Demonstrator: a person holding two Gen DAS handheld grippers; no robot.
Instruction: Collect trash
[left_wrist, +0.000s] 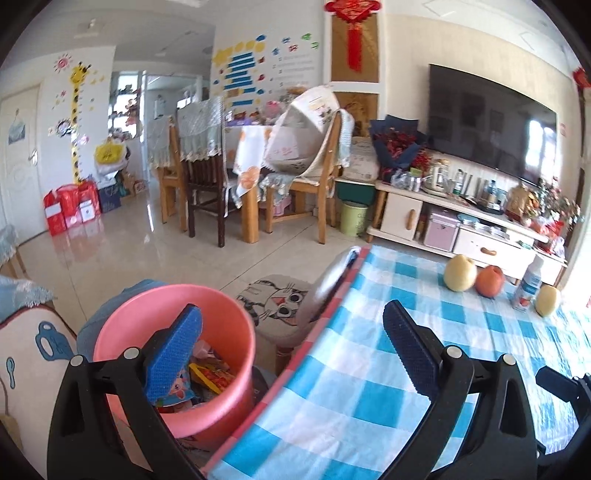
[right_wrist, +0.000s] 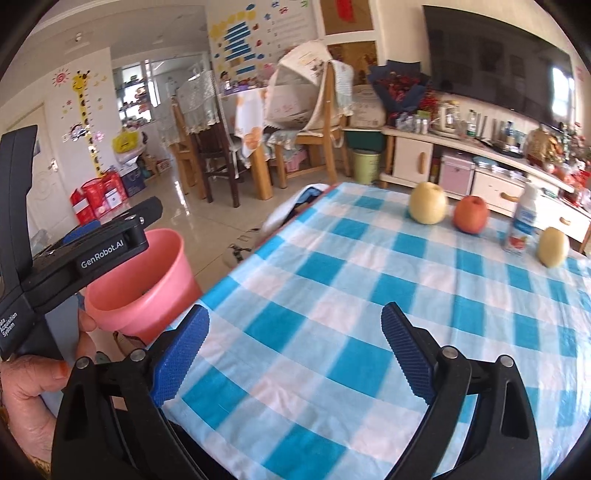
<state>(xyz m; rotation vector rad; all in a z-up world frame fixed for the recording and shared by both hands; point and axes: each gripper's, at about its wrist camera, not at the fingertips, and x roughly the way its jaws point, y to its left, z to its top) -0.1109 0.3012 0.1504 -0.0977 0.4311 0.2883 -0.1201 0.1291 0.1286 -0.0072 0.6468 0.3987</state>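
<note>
Both tongs stand spread and empty: left gripper (left_wrist: 291, 343) over the pink bin (left_wrist: 236, 314), right gripper (right_wrist: 295, 343) above the table's (right_wrist: 332, 288) near edge. I judge the bottle (right_wrist: 521, 225) at the far edge the next pickup; I should square the fingers around it, clear of the fruit.

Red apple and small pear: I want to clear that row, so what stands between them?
A white bottle stands between the red apple and the small pear, as both wrist views show.
</note>
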